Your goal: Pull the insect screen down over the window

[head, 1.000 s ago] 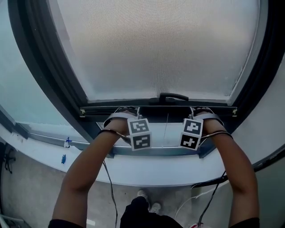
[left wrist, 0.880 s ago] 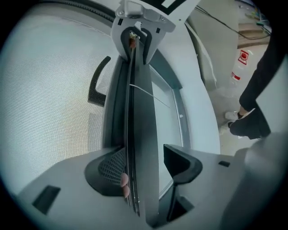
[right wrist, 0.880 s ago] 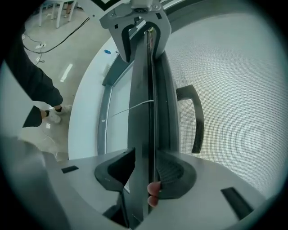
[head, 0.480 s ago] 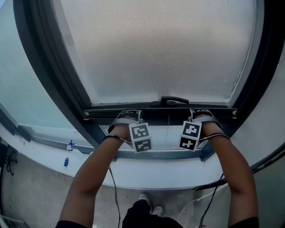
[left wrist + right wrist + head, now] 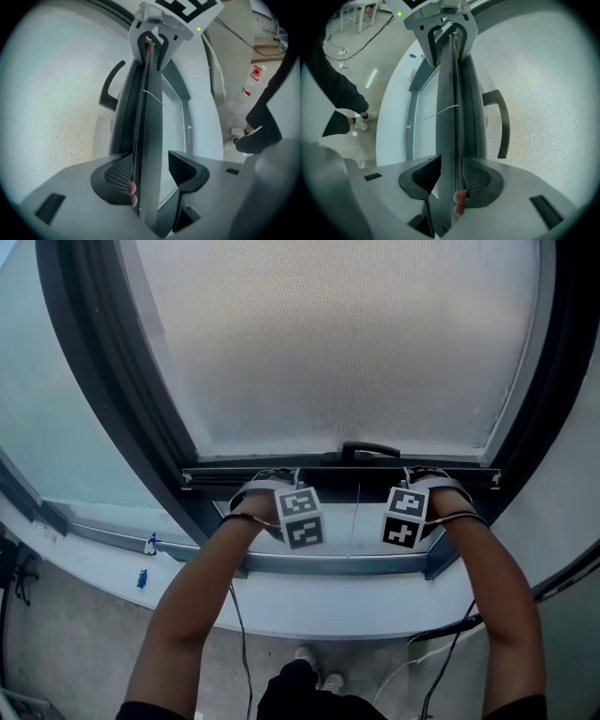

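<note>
The grey mesh insect screen (image 5: 337, 343) covers the window opening. Its dark bottom bar (image 5: 347, 472), with a black handle (image 5: 370, 450), sits low, just above the sill. My left gripper (image 5: 274, 477) straddles the bar left of the handle. In the left gripper view the bar (image 5: 147, 140) runs between the jaws of the left gripper (image 5: 152, 171), which are closing: one pad touches it and a thin gap shows at the other. My right gripper (image 5: 424, 476) holds the bar right of the handle. There the right gripper (image 5: 452, 178) has both pads against the bar (image 5: 454, 117).
The dark window frame (image 5: 103, 381) rises on both sides. Below the bar are the lower rail and a white sill (image 5: 309, 601). Two small blue things (image 5: 142, 577) lie at the sill's left end. Cables (image 5: 234, 634) and the person's shoes (image 5: 314, 667) are on the floor.
The bar and both grippers stay in almost the same place. The left gripper's marker cube has tilted slightly, and the head view has shifted a little.
</note>
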{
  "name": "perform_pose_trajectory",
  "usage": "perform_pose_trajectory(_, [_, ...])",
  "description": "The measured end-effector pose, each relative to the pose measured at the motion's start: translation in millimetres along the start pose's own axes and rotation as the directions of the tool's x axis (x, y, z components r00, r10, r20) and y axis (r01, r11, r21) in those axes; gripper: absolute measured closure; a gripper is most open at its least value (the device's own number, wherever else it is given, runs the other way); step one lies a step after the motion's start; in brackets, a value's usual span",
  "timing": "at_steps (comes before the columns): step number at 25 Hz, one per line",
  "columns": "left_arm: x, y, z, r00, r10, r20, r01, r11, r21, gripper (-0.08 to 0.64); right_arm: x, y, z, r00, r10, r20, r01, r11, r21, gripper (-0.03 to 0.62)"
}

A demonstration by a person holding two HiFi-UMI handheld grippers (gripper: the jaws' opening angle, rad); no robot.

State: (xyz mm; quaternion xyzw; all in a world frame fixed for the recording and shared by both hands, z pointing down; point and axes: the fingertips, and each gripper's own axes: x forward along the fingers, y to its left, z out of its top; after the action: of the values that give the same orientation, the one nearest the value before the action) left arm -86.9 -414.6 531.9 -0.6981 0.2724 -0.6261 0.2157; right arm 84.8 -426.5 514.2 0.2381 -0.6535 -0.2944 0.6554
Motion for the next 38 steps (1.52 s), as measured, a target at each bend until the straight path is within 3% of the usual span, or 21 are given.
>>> perform_pose_trajectory(3, [-2, -4, -1, 0.999, -0.050, -0.009, 0.050, 0.999, 0.010, 0.324, -2, 1, 0, 0.998, 0.057, -0.032, -0.057, 0.998, -0.013, 0.446])
perform_pose_trajectory(6, [5, -3, -1, 0.998, 0.009, -0.055, -0.004, 0.997, 0.079, 0.324, 2, -1, -3, 0.997, 0.023, -0.067, -0.026, 0.999, -0.037, 0.445])
perform_pose_trajectory(9, [7, 0, -1, 0.999, 0.032, -0.041, -0.029, 0.997, 0.068, 0.324, 6, -4, -2, 0.999, -0.020, -0.049, 0.018, 0.999, -0.036, 0.445])
perform_pose_trajectory(10, [7, 1, -2, 0.999, 0.040, -0.036, -0.038, 0.997, 0.067, 0.324, 7, -5, -1, 0.999, -0.035, -0.041, 0.033, 0.999, -0.036, 0.478])
perform_pose_trajectory(14, [9, -10, -3, 0.999, 0.020, -0.029, -0.019, 0.998, 0.054, 0.322, 8, 6, -1, 0.999, -0.028, -0.023, 0.028, 0.999, -0.026, 0.468])
perform_pose_trajectory(20, [15, -4, -4, 0.994, 0.089, -0.056, -0.084, 0.992, 0.093, 0.305, 12, 2, -1, 0.997, -0.056, -0.046, 0.055, 0.998, -0.022, 0.454])
perform_pose_trajectory(28, [13, 2, -3, 0.993, 0.116, -0.021, -0.114, 0.990, 0.081, 0.324, 13, -3, -1, 0.991, -0.131, -0.006, 0.131, 0.991, -0.034, 0.456])
perform_pose_trajectory(34, [11, 6, 0, 0.994, 0.106, 0.003, -0.106, 0.994, 0.017, 0.331, 11, -5, -2, 0.992, -0.130, -0.001, 0.130, 0.991, -0.027, 0.456])
perform_pose_trajectory(38, [7, 6, 1, 0.987, 0.152, 0.051, -0.151, 0.988, -0.036, 0.331, 8, -5, 0, 0.984, -0.168, 0.052, 0.166, 0.986, 0.032, 0.456])
